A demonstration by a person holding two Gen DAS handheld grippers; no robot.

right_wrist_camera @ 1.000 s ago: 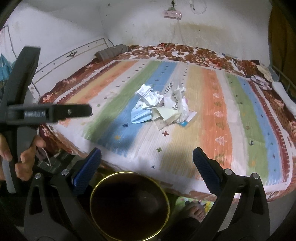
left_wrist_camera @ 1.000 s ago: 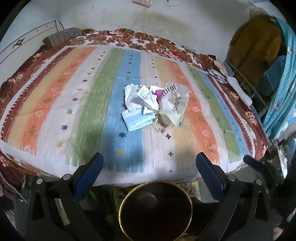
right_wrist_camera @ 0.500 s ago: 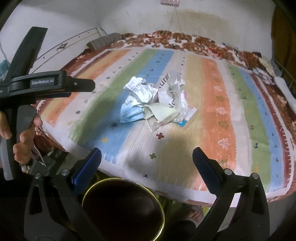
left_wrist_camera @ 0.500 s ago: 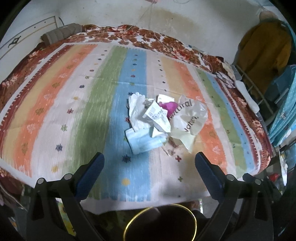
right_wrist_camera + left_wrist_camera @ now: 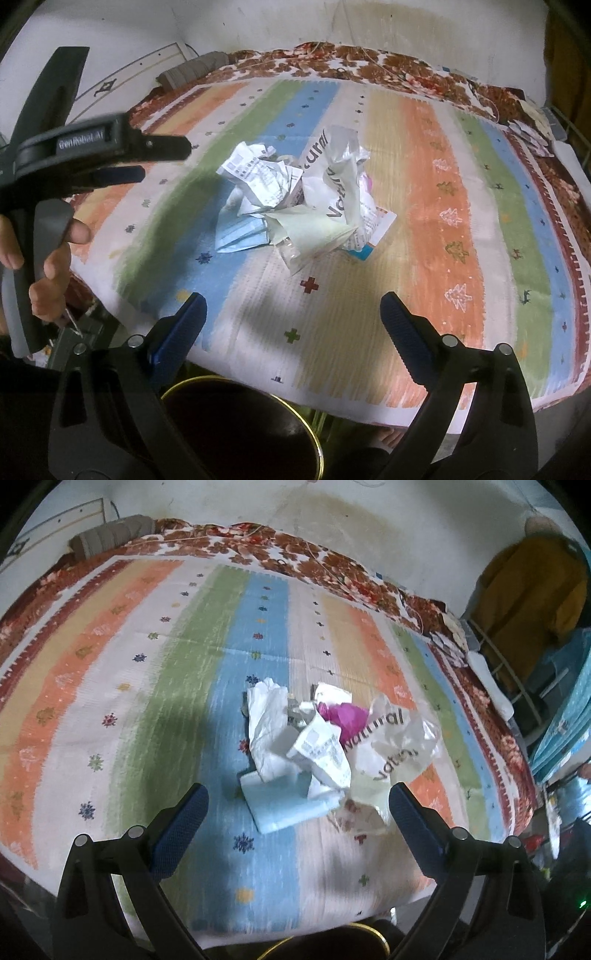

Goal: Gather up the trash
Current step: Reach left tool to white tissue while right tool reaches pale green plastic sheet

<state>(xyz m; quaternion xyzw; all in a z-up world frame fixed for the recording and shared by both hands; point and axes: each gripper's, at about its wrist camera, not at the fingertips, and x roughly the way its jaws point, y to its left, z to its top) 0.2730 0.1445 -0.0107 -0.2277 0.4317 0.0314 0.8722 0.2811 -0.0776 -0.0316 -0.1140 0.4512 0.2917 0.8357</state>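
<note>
— What's hard to see from here?

— The bin (image 5: 240, 428) by the bed's near edge is cut off, its inside dark. In the trash pile (image 5: 325, 753) mid-bedspread (image 5: 129, 701), toward the near edge, a pink scrap (image 5: 347, 716) is half buried.

— And the claws?

— The left gripper (image 5: 297, 819) gapes wide, empty, over the near edge, short of the face mask (image 5: 284, 805). The right gripper (image 5: 291, 328) has just narrowed slightly, yet stands wide, touching nothing.

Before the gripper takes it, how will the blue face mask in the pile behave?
The face mask looks thin and pleated, so probably floppy and light. Crumpled paper overlaps it, so lifting may drag that along.
</note>
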